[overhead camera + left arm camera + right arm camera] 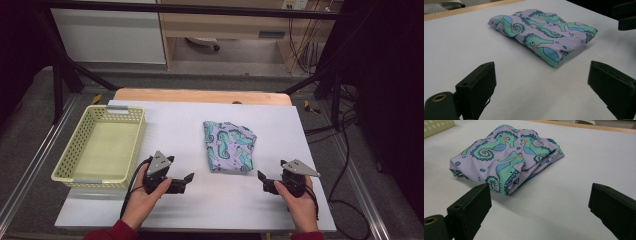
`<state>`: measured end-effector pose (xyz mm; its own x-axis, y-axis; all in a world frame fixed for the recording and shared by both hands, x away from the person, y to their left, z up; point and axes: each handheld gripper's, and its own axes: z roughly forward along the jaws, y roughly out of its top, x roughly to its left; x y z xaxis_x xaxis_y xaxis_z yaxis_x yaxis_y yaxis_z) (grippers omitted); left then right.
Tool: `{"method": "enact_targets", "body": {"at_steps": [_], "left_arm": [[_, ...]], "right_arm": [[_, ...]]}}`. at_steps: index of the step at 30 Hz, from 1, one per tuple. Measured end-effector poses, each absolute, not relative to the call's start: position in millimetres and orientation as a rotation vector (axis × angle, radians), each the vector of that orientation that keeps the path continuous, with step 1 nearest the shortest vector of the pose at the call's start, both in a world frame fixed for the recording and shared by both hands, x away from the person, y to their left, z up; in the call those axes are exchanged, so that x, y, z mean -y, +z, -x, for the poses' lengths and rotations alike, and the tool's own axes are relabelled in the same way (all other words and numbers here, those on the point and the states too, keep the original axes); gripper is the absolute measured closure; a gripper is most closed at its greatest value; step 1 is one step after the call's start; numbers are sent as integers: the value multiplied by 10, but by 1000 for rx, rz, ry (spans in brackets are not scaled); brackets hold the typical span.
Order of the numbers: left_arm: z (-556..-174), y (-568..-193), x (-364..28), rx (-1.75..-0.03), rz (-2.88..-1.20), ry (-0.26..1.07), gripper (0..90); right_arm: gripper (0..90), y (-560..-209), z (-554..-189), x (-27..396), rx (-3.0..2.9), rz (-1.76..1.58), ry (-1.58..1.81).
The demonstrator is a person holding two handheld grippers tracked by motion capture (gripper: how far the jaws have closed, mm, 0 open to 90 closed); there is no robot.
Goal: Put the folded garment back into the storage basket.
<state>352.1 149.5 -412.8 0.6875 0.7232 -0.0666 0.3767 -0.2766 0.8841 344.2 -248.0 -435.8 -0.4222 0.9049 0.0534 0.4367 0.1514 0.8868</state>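
Grey carpet floor (pixel 30 115) surrounds the white-topped table (pixel 170 120), with a wooden cabinet (pixel 225 25) behind, dimly lit.

Two handheld grippers, both black. Left gripper (pixel 189 178) carries a grey three-cornered plate on top with small dark screw dots; a black cable trails from it along the forearm. Right gripper (pixel 261 176) has the same grey three-cornered plate, pointed outward, and a black cable hanging beside the wrist. Left hand (pixel 145 196) and right hand (pixel 299 197) are bare, no gloves. Dark red sleeves at both wrists. In the left gripper view and the right gripper view the jaws are thick matte black blocks with flat faces; a round brass-coloured ringed hole sits at the lower left base of each.
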Motion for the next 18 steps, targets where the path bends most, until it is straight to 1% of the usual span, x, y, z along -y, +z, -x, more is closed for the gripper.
{"method": "enact_targets", "body": {"at_steps": [5,8,9,10,11,12,13,15,18], "left_arm": [[-3607,-4189,-1286,-838,-1970,427,84],[-3689,-4252,-1160,-859,-2023,387,97],[-3711,-4272,-1127,-865,-2032,361,124],[-3727,-4293,-1095,-858,-2045,344,177],[-3738,-4316,-1060,-856,-2055,335,208],[-3750,-4337,-1024,-849,-2065,325,224],[-3764,-4360,-981,-840,-2078,328,290],[-3806,-4402,-895,-843,-2095,323,349],[-3873,-4464,-750,-846,-2136,325,387]], "right_arm": [[46,-4347,-3438,2472,-1924,-1287,1219],[46,-4351,-3450,2466,-1922,-1299,1217],[48,-4351,-3450,2462,-1926,-1300,1208],[50,-4348,-3449,2455,-1927,-1301,1204],[51,-4344,-3451,2450,-1926,-1296,1204],[52,-4339,-3451,2442,-1924,-1295,1207],[54,-4338,-3460,2434,-1930,-1285,1206],[55,-4344,-3470,2436,-1933,-1285,1202],[57,-4343,-3469,2455,-1930,-1289,1208]]}}
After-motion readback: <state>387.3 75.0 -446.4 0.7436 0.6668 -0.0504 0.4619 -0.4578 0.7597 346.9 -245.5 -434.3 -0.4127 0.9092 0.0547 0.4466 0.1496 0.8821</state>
